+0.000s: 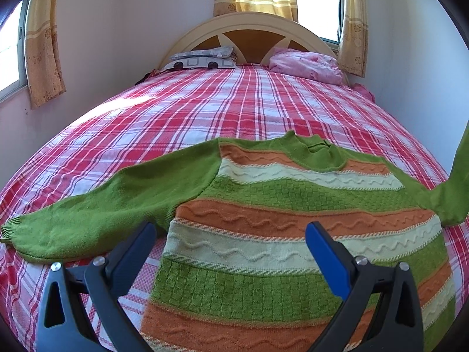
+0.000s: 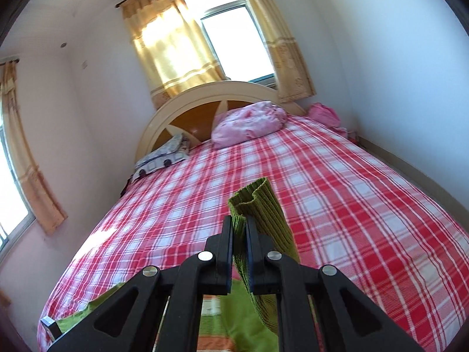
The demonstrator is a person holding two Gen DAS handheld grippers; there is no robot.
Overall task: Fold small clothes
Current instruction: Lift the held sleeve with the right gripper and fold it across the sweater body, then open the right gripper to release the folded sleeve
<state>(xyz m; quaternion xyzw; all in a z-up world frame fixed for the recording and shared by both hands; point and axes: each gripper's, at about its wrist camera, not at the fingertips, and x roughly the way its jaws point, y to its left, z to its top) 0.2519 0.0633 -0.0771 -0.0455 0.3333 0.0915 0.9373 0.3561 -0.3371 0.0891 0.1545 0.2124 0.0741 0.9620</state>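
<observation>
Sweater lay flat on the bed, unfolded | right tool pinched the right sleeve cuff, lifted | left tool spread, empty, above the sweater | folding barely begun; both sleeves and body remained

The sweater is spread flat on the near part of the bed. Two pillows are placed side by side against the headboard. Windows are located behind the headboard.
</observation>
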